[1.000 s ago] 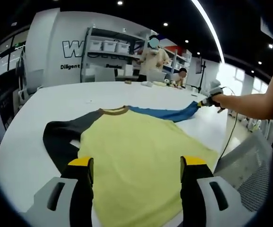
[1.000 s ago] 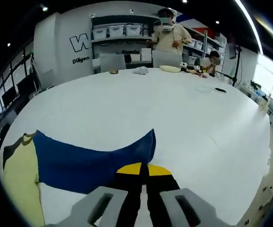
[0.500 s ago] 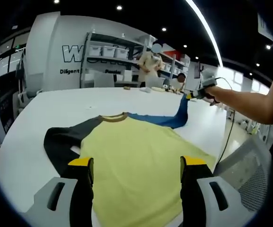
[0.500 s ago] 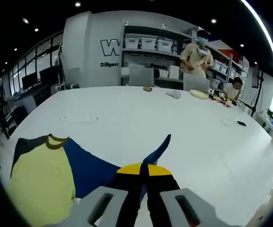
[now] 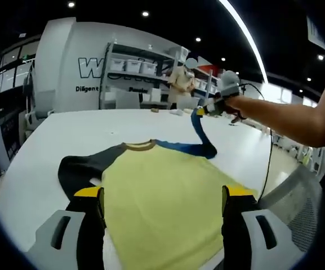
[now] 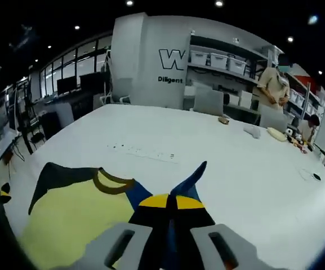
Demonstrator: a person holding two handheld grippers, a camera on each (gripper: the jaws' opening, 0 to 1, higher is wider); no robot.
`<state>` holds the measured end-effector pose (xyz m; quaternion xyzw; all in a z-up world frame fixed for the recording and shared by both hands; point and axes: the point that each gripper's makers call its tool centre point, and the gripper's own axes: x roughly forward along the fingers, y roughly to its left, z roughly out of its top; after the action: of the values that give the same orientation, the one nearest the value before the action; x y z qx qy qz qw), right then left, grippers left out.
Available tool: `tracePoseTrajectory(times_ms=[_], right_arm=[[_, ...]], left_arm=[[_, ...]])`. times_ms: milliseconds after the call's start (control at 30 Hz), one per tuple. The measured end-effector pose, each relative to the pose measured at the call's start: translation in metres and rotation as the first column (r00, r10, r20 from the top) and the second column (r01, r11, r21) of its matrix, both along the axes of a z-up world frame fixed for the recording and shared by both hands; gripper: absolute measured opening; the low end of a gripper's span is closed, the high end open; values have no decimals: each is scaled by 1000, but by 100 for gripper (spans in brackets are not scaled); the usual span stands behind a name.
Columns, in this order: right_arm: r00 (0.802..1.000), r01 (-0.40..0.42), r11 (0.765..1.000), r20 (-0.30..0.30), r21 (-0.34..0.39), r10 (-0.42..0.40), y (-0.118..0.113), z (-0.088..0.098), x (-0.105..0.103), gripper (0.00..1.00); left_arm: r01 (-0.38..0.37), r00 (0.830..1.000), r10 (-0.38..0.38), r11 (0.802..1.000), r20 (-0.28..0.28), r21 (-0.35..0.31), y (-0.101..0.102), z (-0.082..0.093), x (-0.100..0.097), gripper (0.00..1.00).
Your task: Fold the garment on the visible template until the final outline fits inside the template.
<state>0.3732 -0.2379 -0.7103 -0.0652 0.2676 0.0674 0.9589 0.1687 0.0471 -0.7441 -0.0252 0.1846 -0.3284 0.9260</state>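
A shirt with a yellow body (image 5: 162,185), a brown collar (image 5: 141,145), a dark sleeve (image 5: 80,166) and a blue sleeve (image 5: 199,147) lies on the white table (image 5: 49,129). My left gripper (image 5: 162,197) is open at the shirt's near hem, a jaw on either side above the yellow cloth. My right gripper (image 5: 207,107) holds the blue sleeve's end up in the air, and the sleeve hangs down from it in a curve. In the right gripper view the right gripper (image 6: 170,203) is shut on the blue sleeve (image 6: 191,175), above the collar (image 6: 111,183) and yellow body (image 6: 66,219).
Two people (image 5: 185,79) are at the table's far end, near small objects (image 6: 252,130) lying there. Shelves with bins (image 5: 134,56) line the back wall. A mesh chair (image 5: 306,197) sits off the table's right edge. Faint marks (image 6: 145,152) run across the table beyond the shirt.
My right gripper has lifted the blue sleeve's end off the table and carried it up and inward toward the shirt's body. The left gripper has stayed open at the hem.
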Motion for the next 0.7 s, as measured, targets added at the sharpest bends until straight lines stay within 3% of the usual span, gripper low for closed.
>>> tracePoseTrajectory(times_ms=[100,167,367,400,433,533,700], right_arm=[[999,-44,999,-4,-6,44,23,-1,5,0],[997,-76,997,-7,-16,76,38,-2,8,0],[987,-159,986,-26,-44,158,74,-10,13,0],[984,-175,983,-30,-48,174,83,-11,13,0],[982,-186,981,-32,-54,185,87,-11,13,0],[973,-228,971,-38,-66,226,106,-13,14,0],[957,-286,954,-61,-84,282,138,-23,15,0]], left_arm=[[-3,1000,3,1000,15,-7,1,7,-8,92],[0,998,0,1000,66,-13,1,16,-13,99],[9,996,-10,1000,83,10,7,13,-22,99],[2,999,-2,1000,40,5,8,8,-22,99],[-3,999,3,1000,35,1,9,7,-20,99],[-15,998,15,1000,56,-13,11,12,-18,99],[-27,999,29,999,45,-46,12,14,-17,99]])
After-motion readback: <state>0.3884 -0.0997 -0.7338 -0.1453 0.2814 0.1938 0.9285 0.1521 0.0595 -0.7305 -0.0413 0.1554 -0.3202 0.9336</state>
